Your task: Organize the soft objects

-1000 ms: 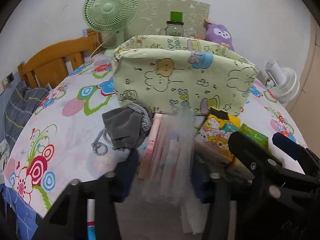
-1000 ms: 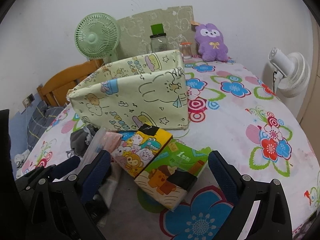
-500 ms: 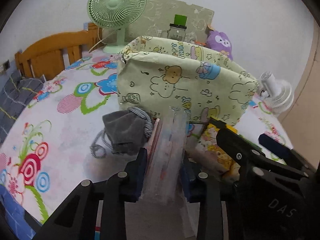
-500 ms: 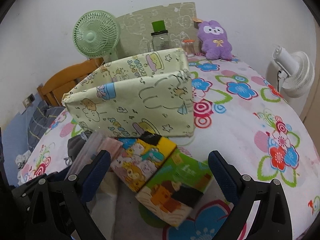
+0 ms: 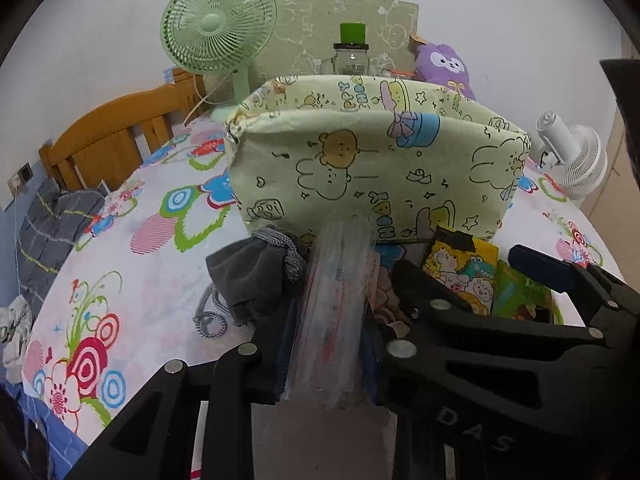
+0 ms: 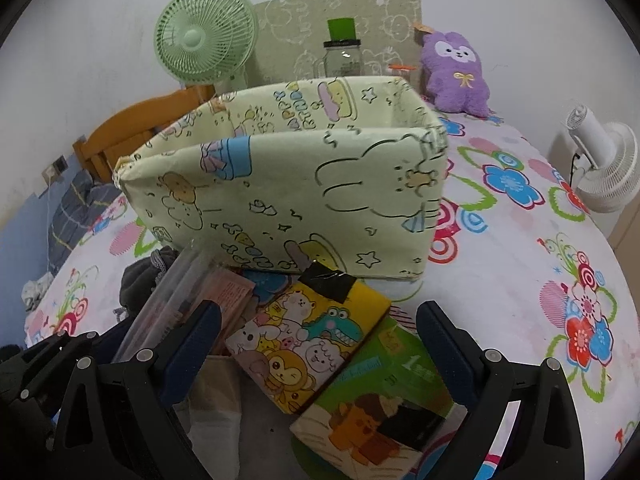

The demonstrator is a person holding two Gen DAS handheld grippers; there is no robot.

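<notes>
Left gripper (image 5: 326,344) clamped on a clear plastic packet (image 5: 332,312); right gripper (image 6: 320,344) spread wide over two cartoon tissue packs.

From the left: a crumpled grey drawstring pouch (image 5: 250,276) of soft velvety cloth lies on the glossy flower-printed tablecloth (image 5: 132,264), its knitted cord looped beside it. Just right of it, the crinkly, see-through packet with reddish contents stands up between the left gripper's dark blue pads, which press on both its sides. Behind it stands a pale green fabric storage box (image 5: 376,160), rectangular, soft-walled, printed with bears and rabbits, and open on top. Further right, the yellow tissue pack (image 6: 308,332), glossy and patched with black tape, leans on a green tissue pack (image 6: 376,404); both lie between the right gripper's parted fingers, untouched by them.
</notes>
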